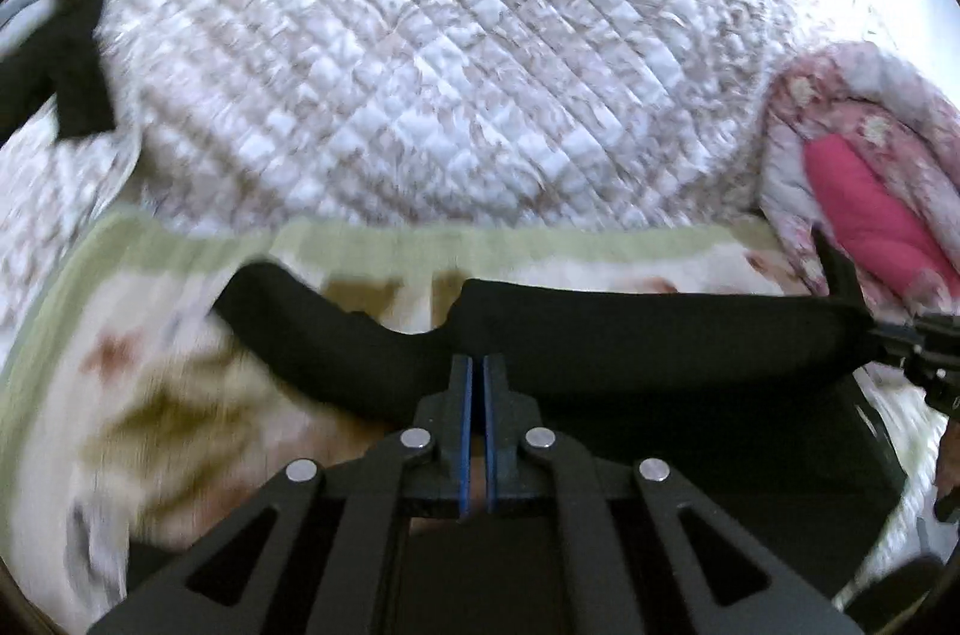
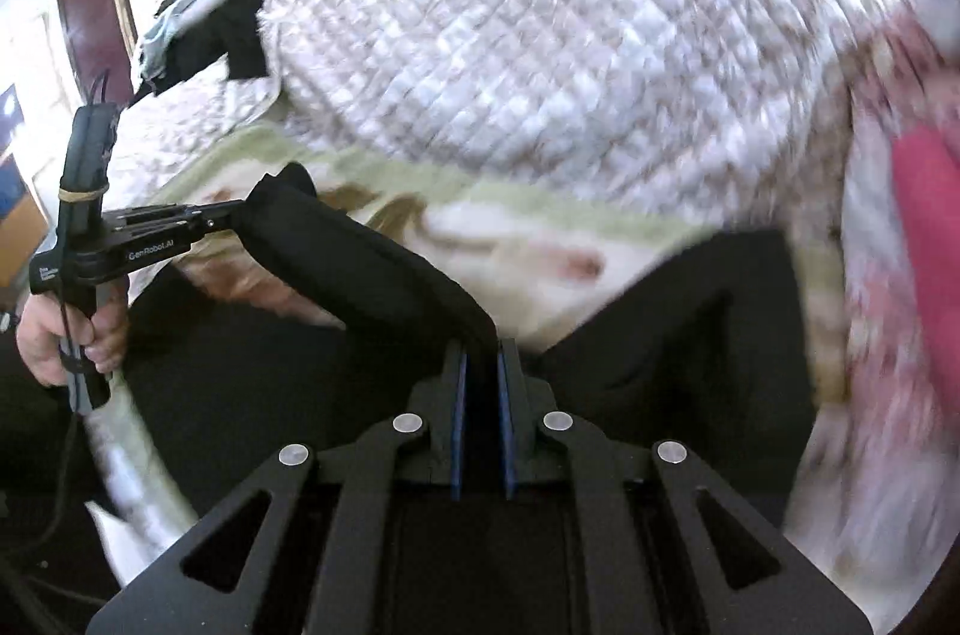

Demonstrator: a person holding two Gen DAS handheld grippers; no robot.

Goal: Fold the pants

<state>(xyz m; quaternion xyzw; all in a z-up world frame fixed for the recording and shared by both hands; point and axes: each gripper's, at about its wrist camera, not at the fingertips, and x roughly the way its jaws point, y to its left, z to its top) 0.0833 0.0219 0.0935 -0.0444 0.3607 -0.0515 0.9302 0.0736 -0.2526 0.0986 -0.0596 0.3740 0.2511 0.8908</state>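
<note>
Gripping black pants point(image 2: 372, 263) — both grippers point(image 1: 478, 365) point(image 2: 480, 353) angled downward.

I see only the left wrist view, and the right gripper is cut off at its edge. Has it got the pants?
Observer: Yes. In the right wrist view the right gripper is shut on a fold of the black pants.
Operator: Where along the pants does my left gripper bite?
Observer: The left gripper pinches the far end of a band of cloth that runs across to the right gripper.
Operator: Is the hand clear of the cloth?
Observer: The left hand is on the handle, beside the cloth.
</note>
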